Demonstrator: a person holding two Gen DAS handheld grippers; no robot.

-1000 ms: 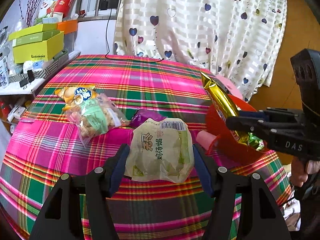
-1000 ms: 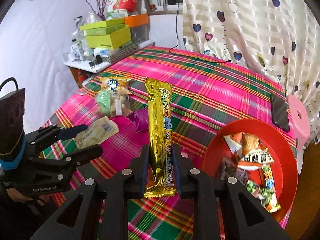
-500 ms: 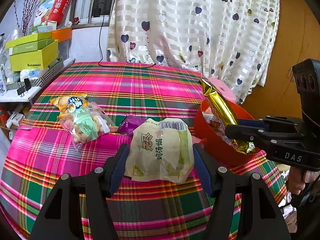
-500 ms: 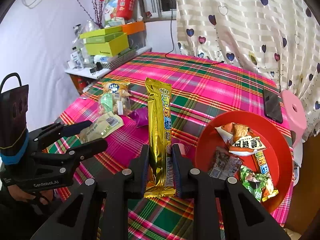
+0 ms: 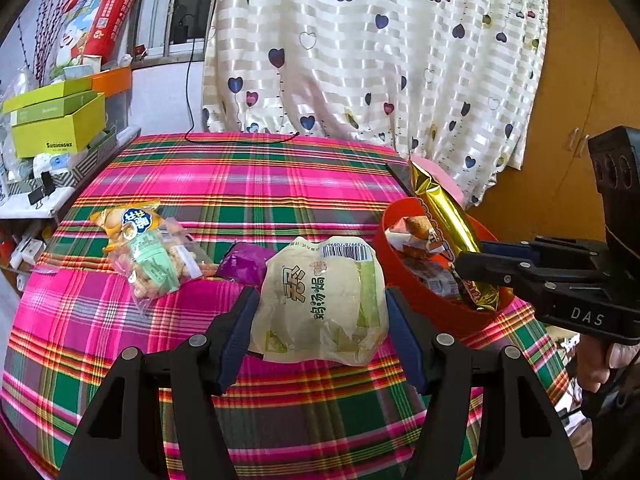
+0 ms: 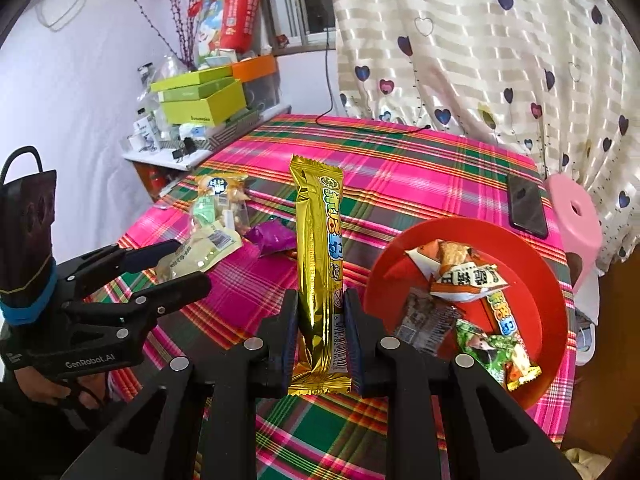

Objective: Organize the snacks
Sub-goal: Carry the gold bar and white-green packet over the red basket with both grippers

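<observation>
Snacks split between both claws. Left claw (image 5: 320, 312) clamped on pale green packet (image 5: 320, 300), held above plaid surface (image 5: 240, 192). Right claw (image 6: 320, 320) clenched on gold bar wrapper (image 6: 318, 264), upright, just beside red bowl (image 6: 552, 280) holding several packets. Clear biscuit bag (image 5: 154, 256) and purple packet (image 5: 244, 264) lying on surface.

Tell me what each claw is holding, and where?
The left claw grips the pale green snack bag by its two sides. The right claw pinches the gold snack bar near its bottom end.
</observation>
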